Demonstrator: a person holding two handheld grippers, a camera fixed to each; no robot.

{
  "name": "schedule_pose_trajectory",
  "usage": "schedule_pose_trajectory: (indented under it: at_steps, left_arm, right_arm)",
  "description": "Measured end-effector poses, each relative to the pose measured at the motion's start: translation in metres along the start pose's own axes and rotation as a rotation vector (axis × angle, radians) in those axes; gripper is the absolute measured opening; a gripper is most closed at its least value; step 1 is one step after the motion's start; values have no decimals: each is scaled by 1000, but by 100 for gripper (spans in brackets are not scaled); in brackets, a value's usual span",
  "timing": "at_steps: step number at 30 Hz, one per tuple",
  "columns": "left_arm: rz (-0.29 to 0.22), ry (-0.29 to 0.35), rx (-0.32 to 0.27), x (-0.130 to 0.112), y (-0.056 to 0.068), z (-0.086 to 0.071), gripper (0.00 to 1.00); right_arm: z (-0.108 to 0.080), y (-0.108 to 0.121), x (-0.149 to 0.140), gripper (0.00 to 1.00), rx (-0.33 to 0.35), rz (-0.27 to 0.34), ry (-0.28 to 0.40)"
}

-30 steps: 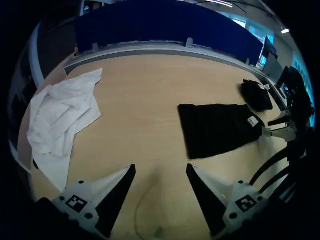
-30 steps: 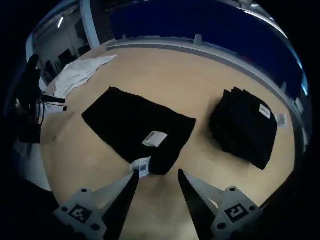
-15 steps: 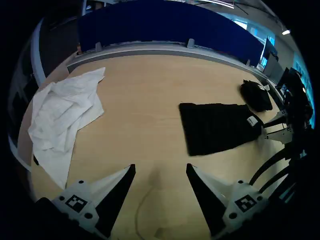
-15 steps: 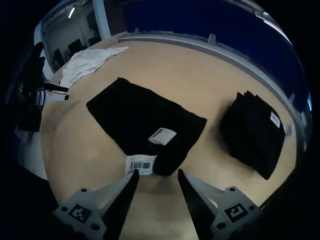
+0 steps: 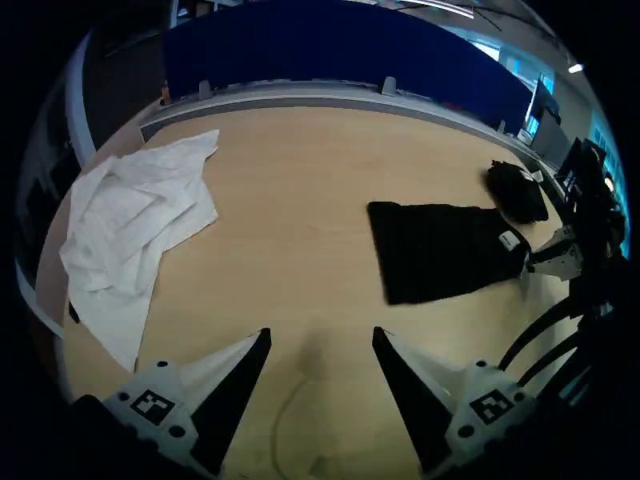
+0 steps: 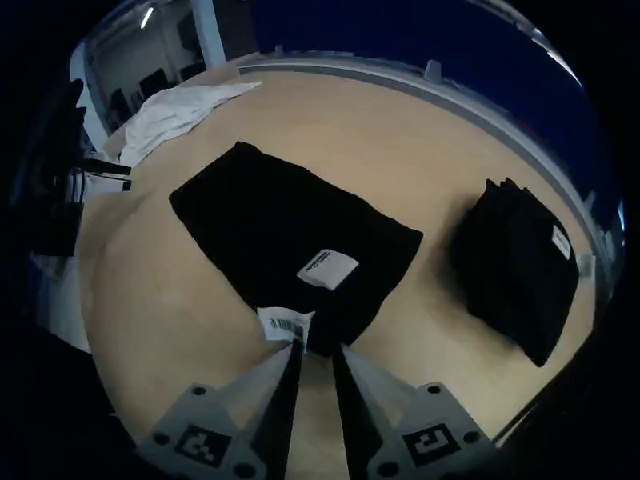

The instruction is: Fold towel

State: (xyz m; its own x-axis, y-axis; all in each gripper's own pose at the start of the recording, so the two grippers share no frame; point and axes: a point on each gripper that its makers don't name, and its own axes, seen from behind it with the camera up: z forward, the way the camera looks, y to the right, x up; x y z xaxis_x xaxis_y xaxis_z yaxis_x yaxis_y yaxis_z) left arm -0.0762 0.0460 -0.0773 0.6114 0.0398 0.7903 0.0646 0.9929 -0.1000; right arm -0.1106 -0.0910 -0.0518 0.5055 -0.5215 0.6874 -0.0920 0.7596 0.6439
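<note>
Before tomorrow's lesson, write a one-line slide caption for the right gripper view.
Right gripper, fingers narrowly apart, at the tagged corner of a black towel; a folded black stack lies beside it.

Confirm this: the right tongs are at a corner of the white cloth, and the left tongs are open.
Wrong cloth: the right tongs are at a corner of the black towel, as the right gripper view shows. The left tongs are open.

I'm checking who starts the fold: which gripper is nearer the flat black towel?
Right. The right gripper has its tips at the black towel's near corner, beside its tag. The left gripper hangs over bare table, with the towel well ahead to its right.
</note>
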Motion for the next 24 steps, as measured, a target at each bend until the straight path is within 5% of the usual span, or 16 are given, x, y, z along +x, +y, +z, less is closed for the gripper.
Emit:
schedule_pose_trajectory:
  at_steps: [7,24]
  left_arm:
    - [4,-2,3,0,-3,1,94]
    - [-2,3,8,1,-8,-5,94]
  right_arm:
    - [0,3,-4,5,-12,3,-10]
    - [-19,1,28,3,-29,-4,50]
